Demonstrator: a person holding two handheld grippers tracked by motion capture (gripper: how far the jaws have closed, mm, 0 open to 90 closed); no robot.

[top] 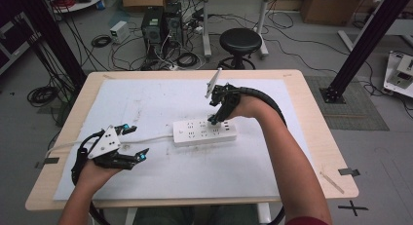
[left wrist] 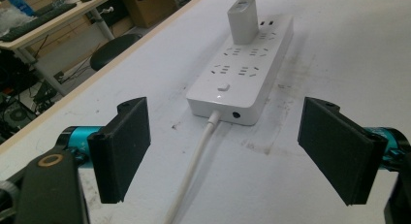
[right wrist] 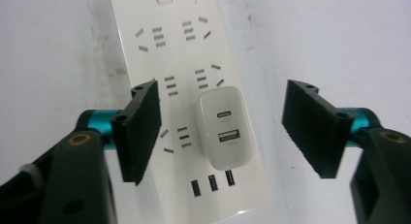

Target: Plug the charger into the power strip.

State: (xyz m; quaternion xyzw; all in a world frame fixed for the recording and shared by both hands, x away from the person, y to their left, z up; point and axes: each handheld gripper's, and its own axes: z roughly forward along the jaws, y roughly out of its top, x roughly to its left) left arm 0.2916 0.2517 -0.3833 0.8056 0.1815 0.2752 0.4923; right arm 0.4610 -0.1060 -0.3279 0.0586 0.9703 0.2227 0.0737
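On the near left of the bench [top: 311,152], the left tongs [top: 138,141] hover wide open over the white sheet, holding nothing, aimed along the white cord [left wrist: 196,161] at the power strip [top: 205,132]. Best to bring them in from that end and steady the strip's near end, because the strip lies loose and is likely to lift or skid when the plug is worked.

Farther in, at the middle of the bench, the strip lies flat with a white charger block [right wrist: 226,127] seated in a socket near its USB end. The right tongs [right wrist: 223,132] stand directly above it, jaws apart on either side of the block and not yet touching it. The step in hand looks like taking hold of the charger. To do it well, centre the block between the pads, close squarely on its two flat sides, low enough for a firm hold, and pull straight up rather than rocking it sideways.
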